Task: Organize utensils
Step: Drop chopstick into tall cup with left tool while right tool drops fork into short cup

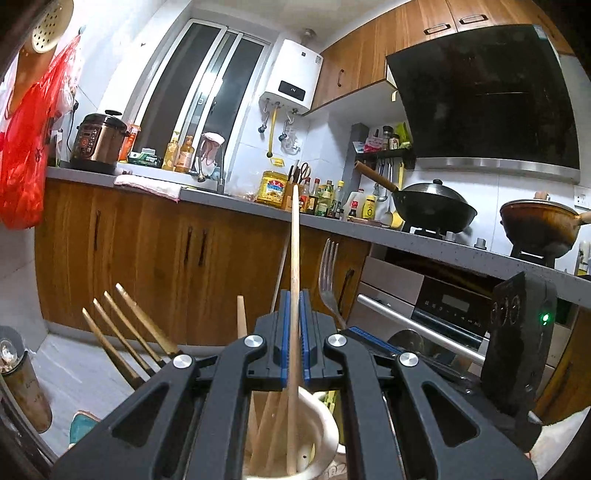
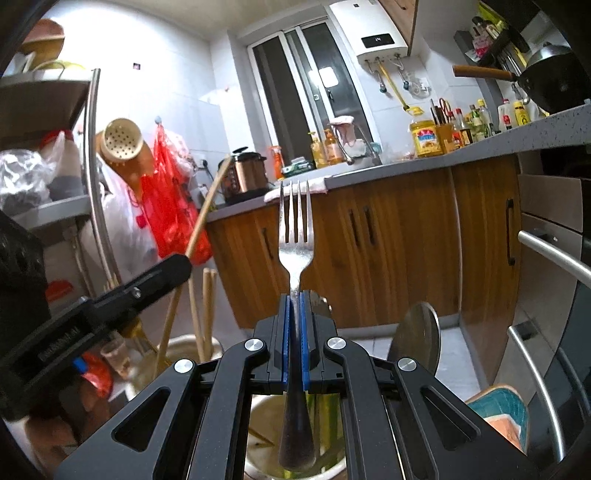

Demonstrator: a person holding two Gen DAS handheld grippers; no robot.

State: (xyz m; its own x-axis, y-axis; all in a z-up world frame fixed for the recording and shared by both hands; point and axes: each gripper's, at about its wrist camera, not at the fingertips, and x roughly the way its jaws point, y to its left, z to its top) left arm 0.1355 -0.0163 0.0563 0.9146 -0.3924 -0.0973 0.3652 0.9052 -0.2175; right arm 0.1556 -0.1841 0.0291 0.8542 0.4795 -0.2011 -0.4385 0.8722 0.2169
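Your left wrist camera sat low, close behind its black gripper with blue pads (image 1: pixel 294 332), looking up along the fingers toward the grey countertop (image 1: pixel 229 201) and black range hood (image 1: pixel 484 99). Your right wrist camera sat equally close behind its own gripper (image 2: pixel 294 332), facing the dark sliding window (image 2: pixel 295 92). Both views shared the white wall-mounted water heater (image 1: pixel 291 79) (image 2: pixel 373 31), the yellow oil bottle (image 1: pixel 272 187) (image 2: pixel 426 137) and the copper-coloured pressure cooker (image 1: pixel 99 138) (image 2: pixel 246 173).
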